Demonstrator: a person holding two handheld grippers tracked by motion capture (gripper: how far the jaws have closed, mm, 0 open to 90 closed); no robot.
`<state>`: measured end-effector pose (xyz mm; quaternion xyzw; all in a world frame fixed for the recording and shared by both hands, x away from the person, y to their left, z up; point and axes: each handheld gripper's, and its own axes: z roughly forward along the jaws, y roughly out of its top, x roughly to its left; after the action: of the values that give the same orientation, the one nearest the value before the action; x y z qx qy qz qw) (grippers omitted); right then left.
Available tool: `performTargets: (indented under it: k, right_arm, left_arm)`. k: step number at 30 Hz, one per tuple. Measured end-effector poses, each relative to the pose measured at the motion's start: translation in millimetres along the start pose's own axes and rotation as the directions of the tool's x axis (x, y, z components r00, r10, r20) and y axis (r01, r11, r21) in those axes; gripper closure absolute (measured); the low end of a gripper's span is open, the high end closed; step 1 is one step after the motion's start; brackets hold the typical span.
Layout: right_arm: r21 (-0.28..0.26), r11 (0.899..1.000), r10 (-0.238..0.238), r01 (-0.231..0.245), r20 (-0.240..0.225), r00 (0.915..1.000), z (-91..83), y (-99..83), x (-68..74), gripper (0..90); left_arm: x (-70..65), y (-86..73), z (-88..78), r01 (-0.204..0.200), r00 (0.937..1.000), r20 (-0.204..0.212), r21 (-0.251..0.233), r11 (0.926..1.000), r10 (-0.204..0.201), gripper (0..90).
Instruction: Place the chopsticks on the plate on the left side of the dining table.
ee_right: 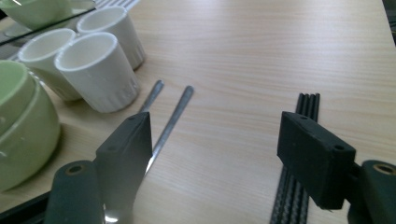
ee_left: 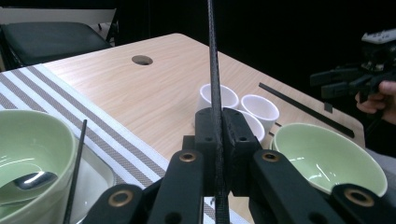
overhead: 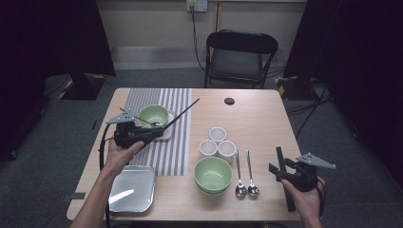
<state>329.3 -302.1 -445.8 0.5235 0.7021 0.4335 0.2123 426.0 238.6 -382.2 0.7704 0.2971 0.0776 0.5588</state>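
My left gripper (overhead: 156,134) (ee_left: 218,135) is shut on a thin black chopstick (overhead: 183,110) (ee_left: 212,70), which slants up and away over the striped placemat (overhead: 171,142). Beside it, a green bowl (overhead: 153,115) (ee_left: 32,149) sits on a white dish with a spoon (ee_left: 28,181) inside. Another black chopstick (ee_left: 77,163) leans at its rim. My right gripper (overhead: 278,171) (ee_right: 219,140) stands open low over the table's right side, just left of several black chopsticks (overhead: 285,183) (ee_right: 306,107) lying there. Nothing is between its pads.
Three white cups (overhead: 217,142) (ee_right: 95,70) stand mid-table. Stacked green bowls (overhead: 213,174) (ee_left: 327,156) sit in front of them, with two spoons (overhead: 246,178) (ee_right: 180,109) to their right. A metal tray (overhead: 130,188) lies front left. A chair (overhead: 240,54) stands beyond the table.
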Motion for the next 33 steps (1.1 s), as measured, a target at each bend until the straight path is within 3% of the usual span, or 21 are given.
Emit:
performTargets:
  k: [8,10,15,22,29,33]
  right_arm:
    - [0.039,0.999,-0.011,0.010,0.024,0.9997,5.9,-6.3,-8.6,25.9]
    - [0.058,0.998,-0.013,0.011,0.034,0.9993,9.7,-12.1,-11.6,25.2]
    - [0.082,0.997,-0.013,0.007,0.072,0.9973,12.7,-17.7,-18.8,25.2]
    - [0.133,0.991,-0.023,0.011,0.090,0.9957,19.5,-24.4,-24.6,25.4]
    - [0.159,0.987,-0.028,0.010,0.109,0.9936,24.5,-27.0,-30.2,25.4]
    - [0.183,0.983,-0.053,0.031,0.120,0.9914,27.1,-29.9,-29.6,25.4]
  left_arm:
    - [17.6,0.3,5.6,0.026,0.9991,-0.033,0.019,0.9995,-0.026,85.9]
    - [25.5,-0.5,9.9,0.055,0.9975,-0.046,0.021,0.9983,-0.054,85.9]
    - [33.6,-4.6,18.5,0.082,0.9954,-0.052,0.032,0.9961,-0.080,85.9]
    - [47.3,-17.0,25.1,0.138,0.9875,-0.087,0.074,0.9877,-0.131,85.9]
    - [54.3,-29.3,29.8,0.159,0.9833,-0.107,0.114,0.9806,-0.147,85.9]
    - [56.4,-32.9,31.1,0.173,0.9815,-0.101,0.114,0.9782,-0.162,85.9]
